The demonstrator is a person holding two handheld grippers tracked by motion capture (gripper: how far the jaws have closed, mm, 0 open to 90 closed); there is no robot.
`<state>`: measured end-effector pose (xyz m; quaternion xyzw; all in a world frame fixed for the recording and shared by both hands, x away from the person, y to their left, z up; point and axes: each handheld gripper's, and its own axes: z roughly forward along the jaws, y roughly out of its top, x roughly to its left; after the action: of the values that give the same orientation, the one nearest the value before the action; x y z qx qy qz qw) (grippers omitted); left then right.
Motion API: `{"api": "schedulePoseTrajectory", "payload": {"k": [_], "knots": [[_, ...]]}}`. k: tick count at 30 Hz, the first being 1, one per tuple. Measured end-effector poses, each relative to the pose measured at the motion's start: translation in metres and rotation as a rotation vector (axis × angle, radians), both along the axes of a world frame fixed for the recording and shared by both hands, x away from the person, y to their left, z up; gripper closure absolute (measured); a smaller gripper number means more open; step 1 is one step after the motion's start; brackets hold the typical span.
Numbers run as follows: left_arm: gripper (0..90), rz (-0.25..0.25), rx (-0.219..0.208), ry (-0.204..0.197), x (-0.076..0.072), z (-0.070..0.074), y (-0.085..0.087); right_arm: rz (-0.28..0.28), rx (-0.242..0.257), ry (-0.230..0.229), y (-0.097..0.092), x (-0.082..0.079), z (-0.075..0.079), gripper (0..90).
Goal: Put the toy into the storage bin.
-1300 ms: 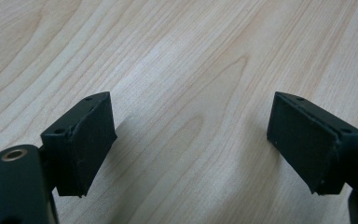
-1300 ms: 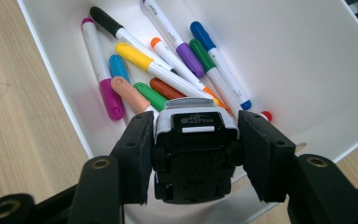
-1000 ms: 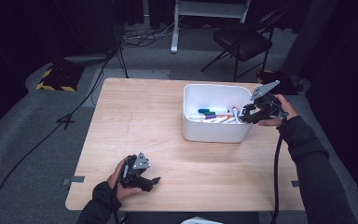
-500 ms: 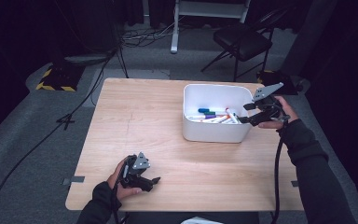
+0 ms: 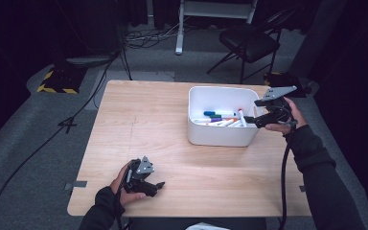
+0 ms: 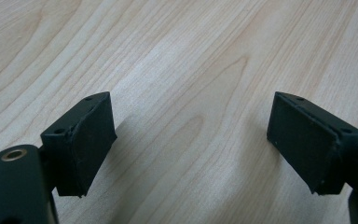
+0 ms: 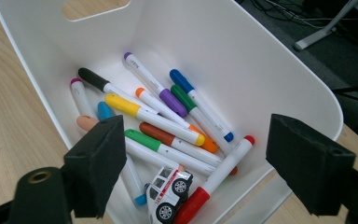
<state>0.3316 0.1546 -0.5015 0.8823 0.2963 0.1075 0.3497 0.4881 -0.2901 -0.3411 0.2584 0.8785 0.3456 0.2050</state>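
Right gripper view puts the toy car [image 7: 168,194] low at centre, lying among markers [image 7: 168,126] in the white bin [image 7: 242,60], between and beyond your right gripper [image 7: 196,163]'s jaws, which have just been opening and grip nothing.

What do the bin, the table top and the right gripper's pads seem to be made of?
Bin: likely moulded plastic, smooth white walls with a soft sheen, rounded corners and a cut-out handle. Table top: pale wood or wood-look laminate, matte with printed-looking grain. Right gripper pads: black, matte and slightly rough, probably foam or soft rubber.
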Motion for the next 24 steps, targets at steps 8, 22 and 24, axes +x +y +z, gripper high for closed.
{"api": "schedulePoseTrajectory", "payload": {"k": [8,22,24], "knots": [[15.4,-0.001,-0.001,0.002,0.0,0.0,0.0,-0.043,0.064,-0.059,-0.007,-0.015,0.005,20.3],[15.4,-0.001,-0.001,0.002,0.0,0.0,0.0,-0.043,0.181,-0.111,-0.034,-0.049,0.005,20.6],[15.4,0.0,-0.001,0.002,0.0,0.0,0.0,-0.035,0.184,-0.124,-0.037,-0.055,0.004,20.6]]}}
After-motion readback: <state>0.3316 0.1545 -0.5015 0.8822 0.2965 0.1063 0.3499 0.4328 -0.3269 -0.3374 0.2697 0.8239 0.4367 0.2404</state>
